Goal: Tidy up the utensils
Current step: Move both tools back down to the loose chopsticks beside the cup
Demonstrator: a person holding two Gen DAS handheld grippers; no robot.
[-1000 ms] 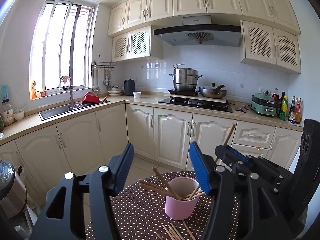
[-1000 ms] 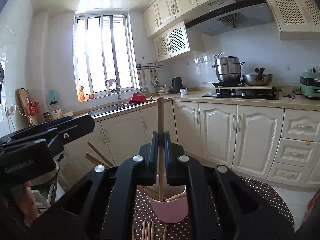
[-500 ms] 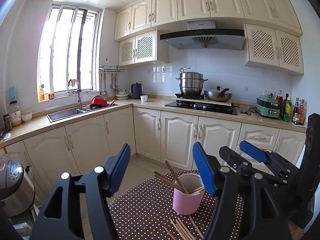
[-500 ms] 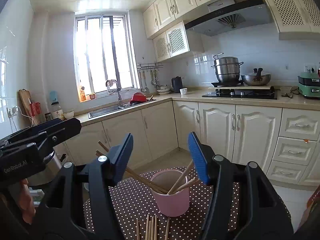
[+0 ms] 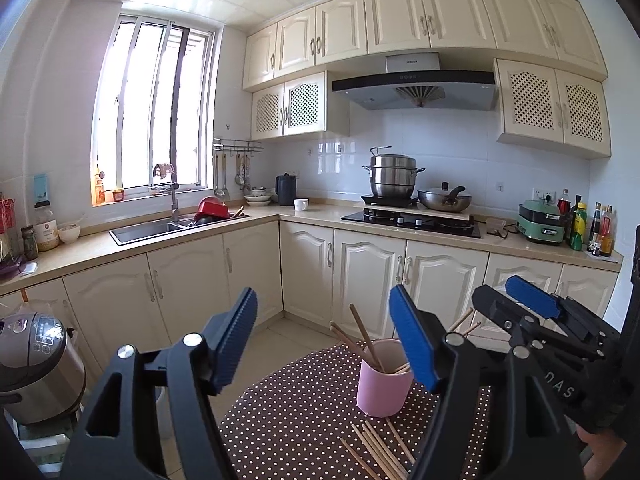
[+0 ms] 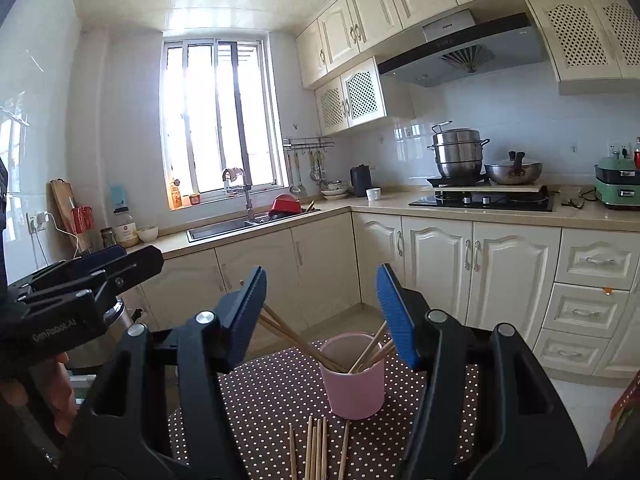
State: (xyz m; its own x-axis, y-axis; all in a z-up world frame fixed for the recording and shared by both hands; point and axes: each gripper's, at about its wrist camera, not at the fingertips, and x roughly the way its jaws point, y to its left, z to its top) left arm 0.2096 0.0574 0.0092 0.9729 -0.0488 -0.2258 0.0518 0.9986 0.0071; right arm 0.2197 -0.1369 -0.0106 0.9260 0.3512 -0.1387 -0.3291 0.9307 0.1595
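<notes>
Left gripper [image 5: 322, 336] jaws opening, nothing btwn them. Right gripper [image 6: 320, 316] jaws apart, empty. Pink cylindrical cup [image 6: 353, 384] w/ thin wooden chopsticks [image 6: 292, 336] stands on brown polka-dot tablecloth [image 6: 264, 400], ahead of & below both fingertips. Loose wooden sticks [image 6: 316, 444] lie just in front of cup.

Home kitchen: cabinets [image 5: 400, 20], stove [image 5: 412, 222], sink [image 5: 148, 230].

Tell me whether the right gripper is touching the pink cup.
Apart. The right wrist view shows the right gripper with open, empty jaws held above and short of the pink cup, with dotted tablecloth visible between.
</notes>
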